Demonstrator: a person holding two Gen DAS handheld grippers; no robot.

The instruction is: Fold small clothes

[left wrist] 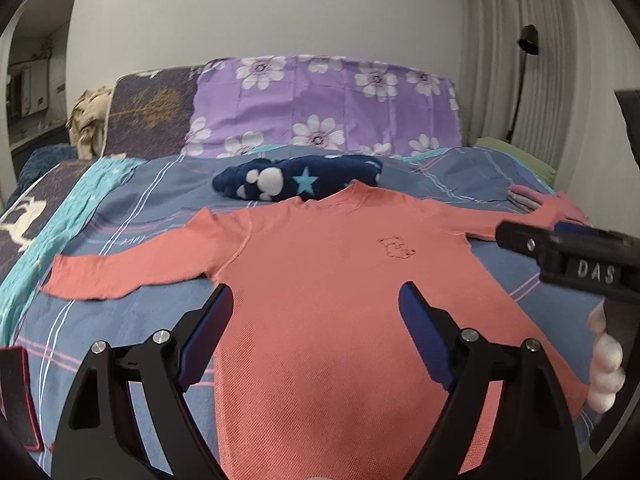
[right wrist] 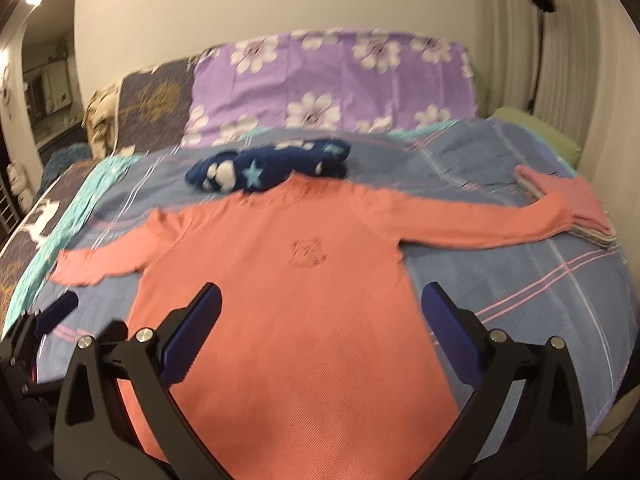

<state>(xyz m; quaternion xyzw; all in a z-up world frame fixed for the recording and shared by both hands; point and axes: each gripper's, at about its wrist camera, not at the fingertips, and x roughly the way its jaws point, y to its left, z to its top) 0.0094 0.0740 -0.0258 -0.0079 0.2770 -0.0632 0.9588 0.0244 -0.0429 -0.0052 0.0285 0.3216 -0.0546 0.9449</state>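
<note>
A coral long-sleeved shirt [left wrist: 320, 280] lies flat, front up, on the blue plaid bedsheet [left wrist: 120, 320], with both sleeves spread out sideways. Its right sleeve end [right wrist: 560, 208] rests on a stack of folded clothes. My left gripper [left wrist: 316, 292] hovers open over the shirt's lower left body, nothing between its blue pads. My right gripper [right wrist: 322, 290] is also open over the shirt's lower body [right wrist: 300, 320] and holds nothing. A black finger [left wrist: 516, 238] of the right-hand tool shows at the right edge of the left wrist view.
A navy fleece with paws and stars [left wrist: 296, 180] lies bunched just beyond the collar. Folded clothes [right wrist: 576, 216] are stacked at the right. A purple floral cover [left wrist: 320, 96] stands behind, a teal cloth [left wrist: 60, 224] runs along the left, and a red-edged dark object [left wrist: 20, 392] sits lower left.
</note>
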